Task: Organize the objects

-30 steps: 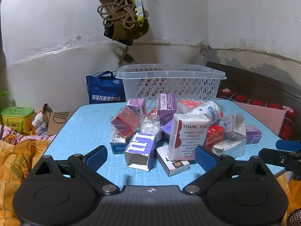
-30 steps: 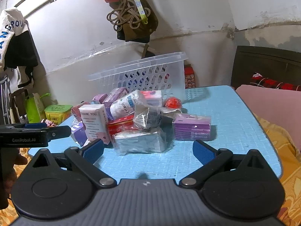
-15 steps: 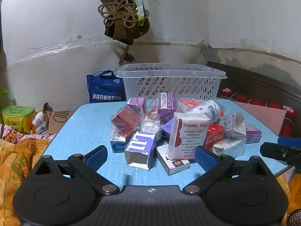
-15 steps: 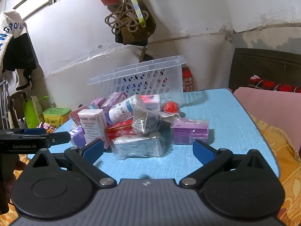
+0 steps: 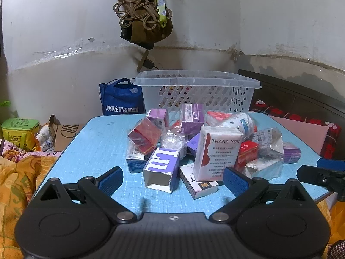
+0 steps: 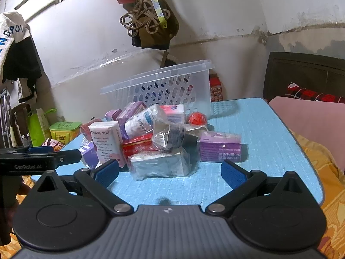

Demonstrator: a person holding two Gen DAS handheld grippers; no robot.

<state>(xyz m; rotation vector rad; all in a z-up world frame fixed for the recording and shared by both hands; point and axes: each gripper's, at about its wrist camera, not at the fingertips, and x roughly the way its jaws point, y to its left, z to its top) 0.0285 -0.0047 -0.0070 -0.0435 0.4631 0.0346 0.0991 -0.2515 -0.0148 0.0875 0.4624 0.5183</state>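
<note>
While both jaws stay wide, the pile (image 5: 202,146) looms slightly nearer.

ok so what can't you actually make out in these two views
- Inside of the basket: both views look at its wall from low down; only scraps of colour show through the holes.
- Small print on the white "thank you" box: too small in both views.
- Boxes low in the pile, such as the blue one: left view, covered by the red box.
- Left gripper: right view, cut off by the frame edge.
</note>
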